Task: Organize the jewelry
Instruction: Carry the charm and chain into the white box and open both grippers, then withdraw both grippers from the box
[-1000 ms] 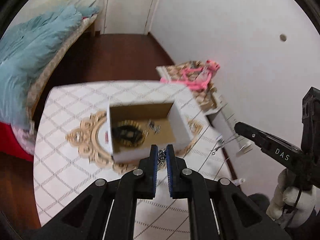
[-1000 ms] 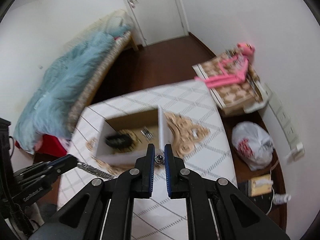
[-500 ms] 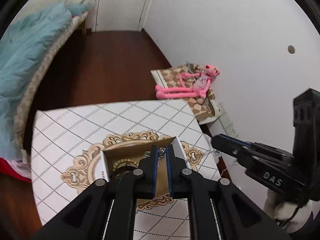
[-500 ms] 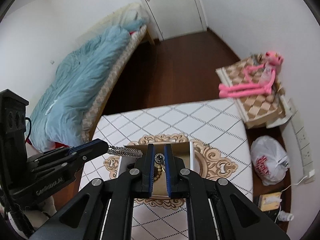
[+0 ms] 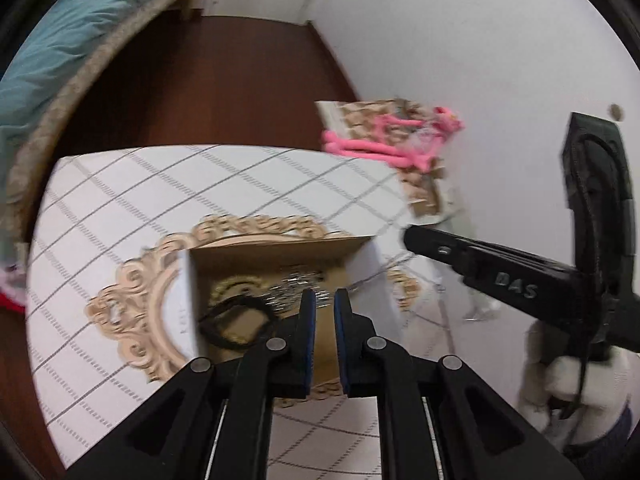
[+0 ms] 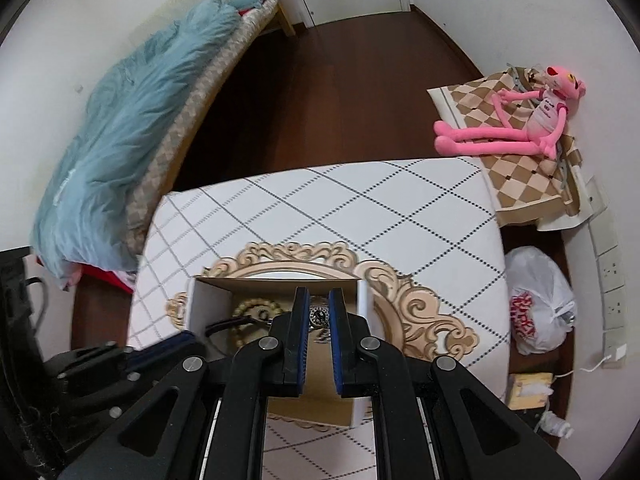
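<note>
Btwn right claw [image 6: 319,316] pads: round engraved silver charm [image 6: 319,315].

An open cardboard box [image 6: 362,300], white outside and brown inside, stands on the table over the gold scrollwork medallion of the cloth, its open top facing up. Inside, on the brown floor, a beaded bracelet [image 6: 256,306] of pale tan beads lies flat as a ring toward the far left corner. A black cord loop [image 5: 236,322] lies beside it, nearer the left wall, partly overlapping the beads. A silvery metal chain [image 5: 298,284], blurred in the left wrist view, sits heaped near the far wall. A small round dark charm [image 6: 319,316] with a pale patterned face hangs above the box's interior, pinched at its edges.
</note>
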Demonstrator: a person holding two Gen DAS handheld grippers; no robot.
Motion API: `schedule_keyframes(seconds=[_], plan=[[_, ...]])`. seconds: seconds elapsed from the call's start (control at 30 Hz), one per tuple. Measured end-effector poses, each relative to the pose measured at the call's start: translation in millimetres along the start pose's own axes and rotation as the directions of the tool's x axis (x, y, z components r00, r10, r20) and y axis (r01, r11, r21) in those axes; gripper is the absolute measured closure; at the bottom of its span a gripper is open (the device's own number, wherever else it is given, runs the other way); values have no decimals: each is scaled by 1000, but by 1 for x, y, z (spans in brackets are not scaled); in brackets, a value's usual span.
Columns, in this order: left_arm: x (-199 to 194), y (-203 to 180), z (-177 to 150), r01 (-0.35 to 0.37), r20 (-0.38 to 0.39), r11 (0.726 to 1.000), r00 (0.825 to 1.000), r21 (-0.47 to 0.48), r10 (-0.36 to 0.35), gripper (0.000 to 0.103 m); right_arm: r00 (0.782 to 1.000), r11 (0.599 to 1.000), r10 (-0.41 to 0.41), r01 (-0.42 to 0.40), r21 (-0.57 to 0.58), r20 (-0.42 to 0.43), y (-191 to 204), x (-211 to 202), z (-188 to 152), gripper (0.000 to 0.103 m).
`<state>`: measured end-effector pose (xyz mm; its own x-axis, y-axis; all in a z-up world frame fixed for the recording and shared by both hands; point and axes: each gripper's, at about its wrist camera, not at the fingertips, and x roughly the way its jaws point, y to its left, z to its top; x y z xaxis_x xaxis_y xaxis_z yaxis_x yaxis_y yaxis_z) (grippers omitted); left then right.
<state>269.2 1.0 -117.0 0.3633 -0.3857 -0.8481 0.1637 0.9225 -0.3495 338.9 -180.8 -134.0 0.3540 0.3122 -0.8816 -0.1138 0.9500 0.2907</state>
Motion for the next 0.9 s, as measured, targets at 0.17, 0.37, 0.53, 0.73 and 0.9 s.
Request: schedule_keyframes(seconds=[0.17,0.37,0.53,0.73,0.9], plan=[[0,17,-5,-155,14,988,988,-18,155,35,995,1000,21,-21,-8,-93,-1,10,-13,92],[-6,30,-13,-277,62,960,959,-31,278,21,990,998,41,-35,44,-136,-11,19,-25,40],[-15,36,-24,-346,103,937,932,-39,348,4,997,999,-16,20,50,-75,-12,5,-33,39],[-19,36,-40,-425,126,905,896,-39,426,0,978,978,-208,207,-26,-25,-2,0,-58,3],[-26,35,-52,-428,117,903,895,-44,431,0,962,961,-273,272,-52,-7,6,0,-77,2]])
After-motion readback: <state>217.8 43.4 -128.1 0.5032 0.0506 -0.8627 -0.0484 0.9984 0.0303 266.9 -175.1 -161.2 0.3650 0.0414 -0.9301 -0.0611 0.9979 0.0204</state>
